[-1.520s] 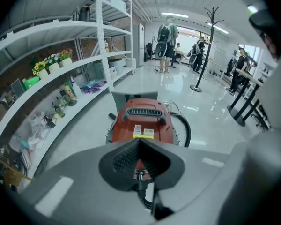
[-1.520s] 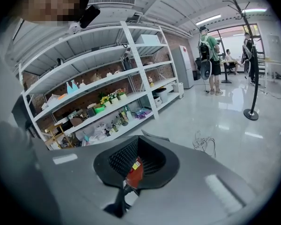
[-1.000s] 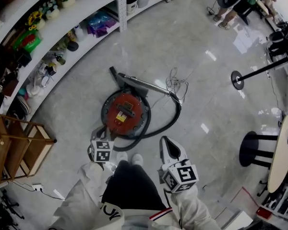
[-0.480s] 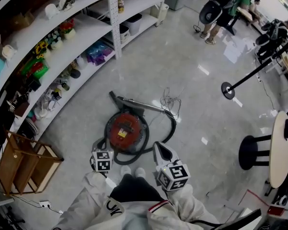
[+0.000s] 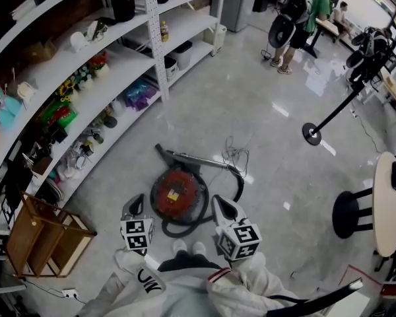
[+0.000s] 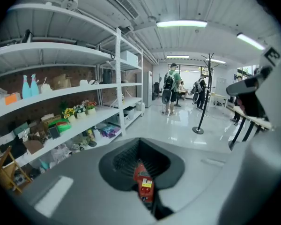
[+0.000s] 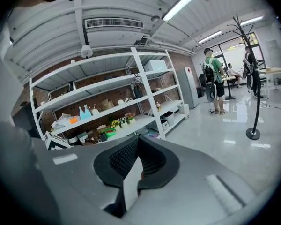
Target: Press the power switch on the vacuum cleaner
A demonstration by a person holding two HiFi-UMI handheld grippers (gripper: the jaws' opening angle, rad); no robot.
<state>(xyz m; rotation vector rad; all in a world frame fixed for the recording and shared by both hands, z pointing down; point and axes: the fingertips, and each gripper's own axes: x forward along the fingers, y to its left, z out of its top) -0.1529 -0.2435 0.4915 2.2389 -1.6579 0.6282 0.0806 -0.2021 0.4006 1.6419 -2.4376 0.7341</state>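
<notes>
Vacuum cleaner [image 5: 177, 193] sits round and red, black hose [image 5: 240, 185] looping it.

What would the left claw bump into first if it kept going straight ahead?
Probably the round red vacuum cleaner, seen straight ahead of the left claw; how far off it is stays unclear.

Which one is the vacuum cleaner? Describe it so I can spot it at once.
Start at the long white shelving on the left and drop to the glossy grey floor in front of it. The vacuum cleaner lies there: a round red canister ringed by a black hose, unlike the black stands to its right.
</notes>
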